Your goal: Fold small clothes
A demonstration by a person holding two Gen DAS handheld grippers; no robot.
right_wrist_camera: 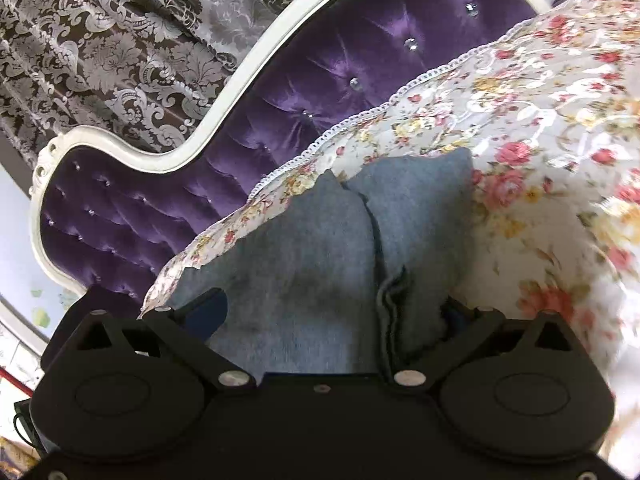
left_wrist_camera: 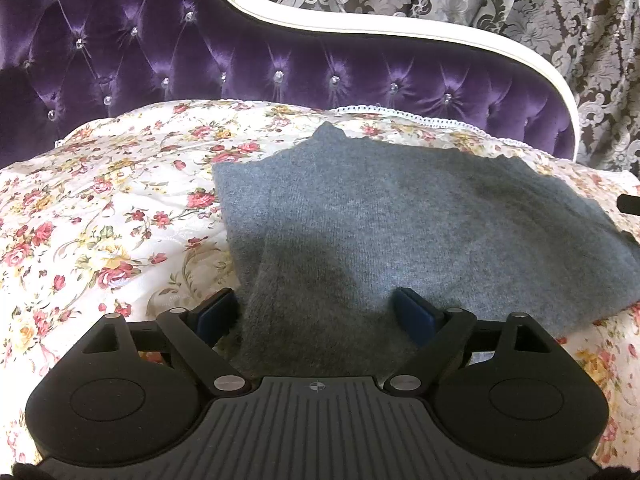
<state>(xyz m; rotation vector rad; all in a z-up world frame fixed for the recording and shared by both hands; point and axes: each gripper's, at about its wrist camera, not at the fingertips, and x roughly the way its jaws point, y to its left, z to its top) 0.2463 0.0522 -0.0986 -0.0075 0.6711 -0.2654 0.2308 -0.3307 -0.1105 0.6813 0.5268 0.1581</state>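
Closest to the lens, the left hand-held gripper stands with its jaws spread wide, the blue pads on either side of a near fold of the grey knit garment. The wool passes between the pads, yet they do not visibly pinch it, so nothing looks gripped there. That garment lies folded into a rough rectangle on the flowered bedspread, towards the head of the bed, with one small corner sticking up at its far edge.

From the other side, the right hand-held gripper is also spread wide. Its left pad hangs clear above the grey knit garment, while bunched layered edges of the fabric crowd against the right-hand finger, which is mostly hidden. Whether that cloth is touching the hidden pad I cannot tell. This view is tilted and a little blurred.

Around the garment the flowered bedspread runs out to a white lace trim. Beyond it rises the purple tufted headboard with crystal buttons and a curving white frame, and behind that hang grey damask curtains.
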